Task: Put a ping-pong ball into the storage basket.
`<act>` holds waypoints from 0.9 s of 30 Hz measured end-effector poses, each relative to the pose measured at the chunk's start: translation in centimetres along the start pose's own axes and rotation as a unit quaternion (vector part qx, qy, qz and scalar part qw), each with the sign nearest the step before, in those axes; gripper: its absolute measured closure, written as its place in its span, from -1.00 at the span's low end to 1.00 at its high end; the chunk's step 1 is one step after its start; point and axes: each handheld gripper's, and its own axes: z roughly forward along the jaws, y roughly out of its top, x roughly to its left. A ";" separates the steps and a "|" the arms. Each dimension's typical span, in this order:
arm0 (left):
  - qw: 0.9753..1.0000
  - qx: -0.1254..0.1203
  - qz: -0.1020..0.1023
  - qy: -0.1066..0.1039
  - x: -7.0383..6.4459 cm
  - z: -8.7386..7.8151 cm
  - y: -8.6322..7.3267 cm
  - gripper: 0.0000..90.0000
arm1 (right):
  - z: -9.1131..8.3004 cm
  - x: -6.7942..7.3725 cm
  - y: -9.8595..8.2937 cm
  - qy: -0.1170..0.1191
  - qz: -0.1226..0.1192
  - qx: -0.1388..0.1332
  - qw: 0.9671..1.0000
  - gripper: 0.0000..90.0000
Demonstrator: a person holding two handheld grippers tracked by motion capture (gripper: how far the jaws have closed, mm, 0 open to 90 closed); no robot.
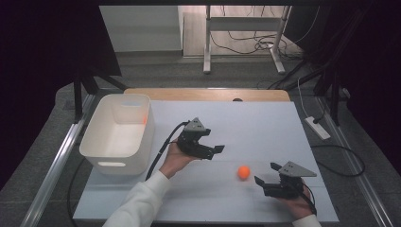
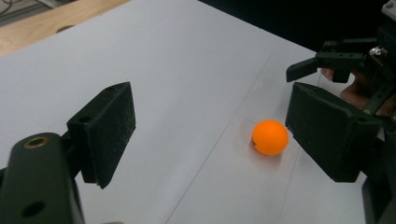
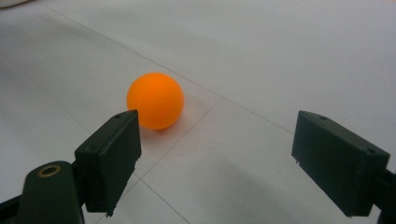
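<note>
Closing in on the orange ball (image 1: pixel 243 172), we have both tools near it but nothing gripped yet — it sits loose on the white table sheet (image 1: pixel 265 123), between the two hands and nearer the right one. Our right gripper (image 1: pixel 266 174) has its jaws spread wide just beside the ball, which lies ahead of them toward its left jaw; our left gripper (image 1: pixel 213 152) hovers above, jaws likewise wide and empty. By our reading the grasp, the lift and the carry — likely to the white bin (image 1: pixel 118 130) at far left — all remain.
</note>
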 end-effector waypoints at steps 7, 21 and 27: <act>1.000 0.004 0.000 -0.015 -0.2 1.5 -0.1 -0.63 | -0.1 0.0 0.0 0.000 -0.001 -0.003 1.000 -0.65; 0.999 0.025 0.023 -0.033 -1.4 3.8 -0.7 -0.63 | -0.2 -0.1 -0.1 -0.002 0.002 -0.003 1.000 -0.65; 0.999 0.033 0.026 -0.034 -1.8 4.9 -0.6 -0.63 | -0.2 -0.2 -0.1 -0.002 0.004 -0.004 1.000 -0.65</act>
